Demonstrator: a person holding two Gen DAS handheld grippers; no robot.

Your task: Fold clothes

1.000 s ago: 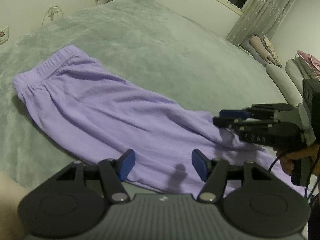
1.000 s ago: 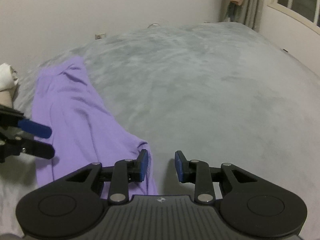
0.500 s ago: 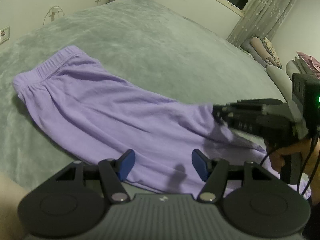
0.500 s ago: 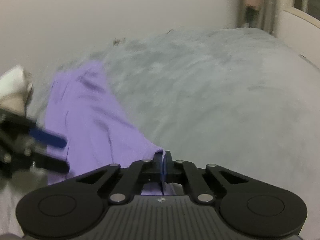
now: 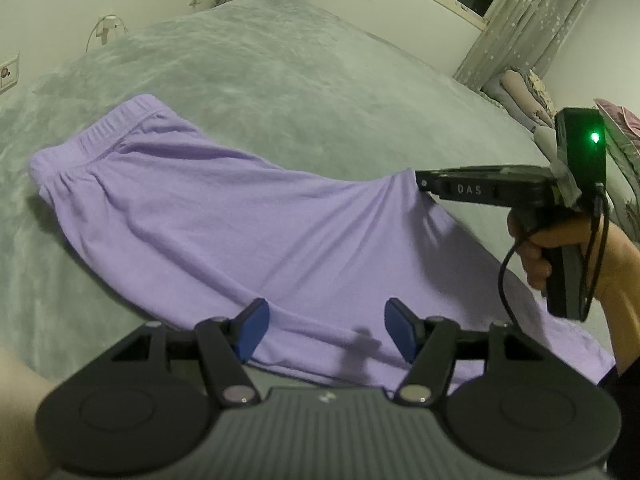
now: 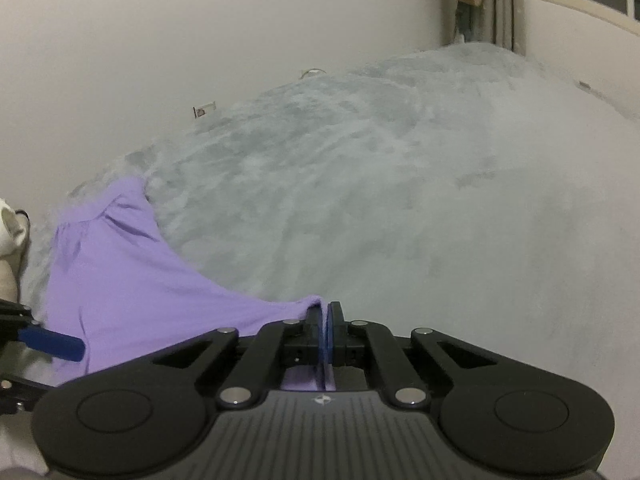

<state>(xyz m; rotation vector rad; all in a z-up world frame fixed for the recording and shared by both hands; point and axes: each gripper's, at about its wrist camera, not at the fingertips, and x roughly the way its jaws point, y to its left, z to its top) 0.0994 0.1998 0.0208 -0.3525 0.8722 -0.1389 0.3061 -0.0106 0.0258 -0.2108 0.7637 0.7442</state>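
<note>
Pinching the far edge of the soft lilac jersey trousers [image 5: 248, 216] with my right gripper [image 6: 325, 322], I lift it off the grey plush bedspread [image 5: 320, 92]. My left gripper [image 5: 324, 328] hovers spread over the near hem. No fold is finished yet.

One readable mark — "DAS" — on the right gripper [image 5: 422, 184].
</note>
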